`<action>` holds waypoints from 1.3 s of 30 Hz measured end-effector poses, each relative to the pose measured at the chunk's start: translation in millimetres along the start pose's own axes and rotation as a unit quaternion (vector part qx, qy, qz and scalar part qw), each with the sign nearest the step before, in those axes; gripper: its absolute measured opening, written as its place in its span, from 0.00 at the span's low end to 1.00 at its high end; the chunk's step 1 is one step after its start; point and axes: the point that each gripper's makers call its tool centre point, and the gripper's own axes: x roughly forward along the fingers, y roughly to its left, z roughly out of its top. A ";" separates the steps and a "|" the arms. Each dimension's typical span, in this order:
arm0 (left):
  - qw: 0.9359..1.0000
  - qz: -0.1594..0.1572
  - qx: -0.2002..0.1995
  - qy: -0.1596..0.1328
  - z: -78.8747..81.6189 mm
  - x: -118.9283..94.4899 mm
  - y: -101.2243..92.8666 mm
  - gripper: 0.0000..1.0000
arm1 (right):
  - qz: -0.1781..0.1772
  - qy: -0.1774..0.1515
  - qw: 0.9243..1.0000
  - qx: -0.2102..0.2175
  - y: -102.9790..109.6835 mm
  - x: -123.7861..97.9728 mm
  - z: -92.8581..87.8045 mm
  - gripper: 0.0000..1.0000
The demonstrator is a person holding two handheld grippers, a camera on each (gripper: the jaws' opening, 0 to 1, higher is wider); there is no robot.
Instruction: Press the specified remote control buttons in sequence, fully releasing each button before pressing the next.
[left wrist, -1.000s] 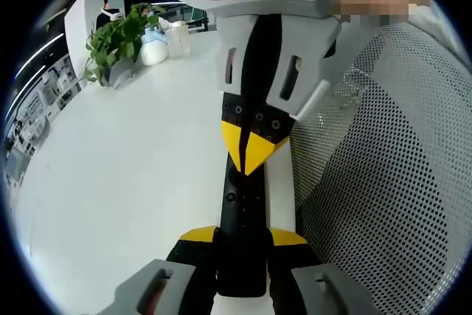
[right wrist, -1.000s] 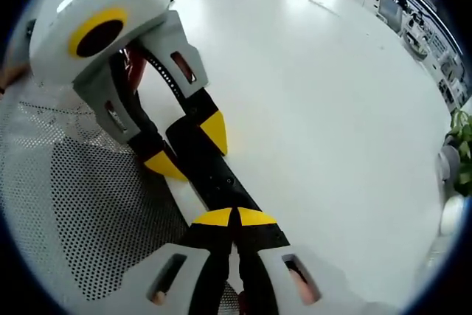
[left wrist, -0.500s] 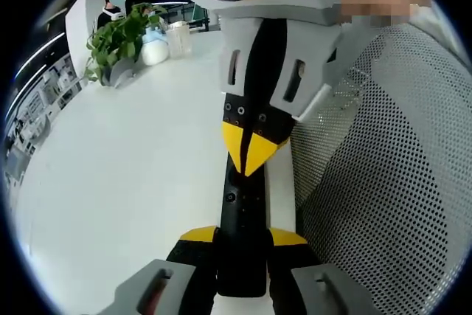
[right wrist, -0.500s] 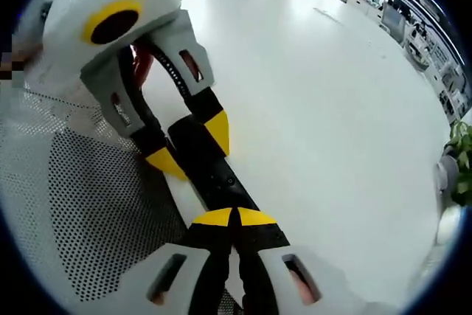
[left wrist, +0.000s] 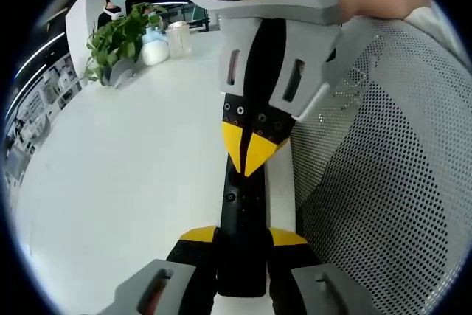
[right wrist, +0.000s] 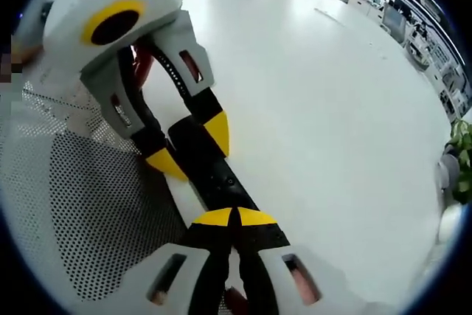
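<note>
One black remote control (left wrist: 242,215) lies on the white desk (left wrist: 133,167) beside a perforated mesh surface (left wrist: 391,182). The left hand-held gripper (left wrist: 242,237) clamps its near end; the right hand-held gripper (right wrist: 236,217), jaws together, touches its top. One potted plant (left wrist: 118,42) stands far left.

The remote control (left wrist: 243,219) is a long, slim black bar lying flat on the white counter (left wrist: 125,182), close beside the edge of a grey perforated mesh surface (left wrist: 383,182). In the left gripper view it runs lengthwise away from the camera, its near end between two yellow-tipped jaws and its far part under another yellow tip. Small round buttons dot its upper face (too small to tell apart). In the right gripper view the remote control (right wrist: 210,171) lies diagonally, again black and narrow, with yellow tips at both ends.
</note>
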 end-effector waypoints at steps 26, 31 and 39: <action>1.000 0.000 0.001 0.002 -0.5 0.4 0.3 0.25 | -0.005 0.009 1.000 0.009 0.7 0.8 -0.1 0.00; 1.000 0.000 0.001 0.002 -0.5 0.0 0.1 0.25 | -0.007 0.013 1.000 0.000 0.9 0.9 0.2 0.00; 1.000 -0.001 0.003 0.003 -0.4 0.0 -0.1 0.25 | -0.003 0.004 1.000 0.003 0.5 0.2 0.0 0.00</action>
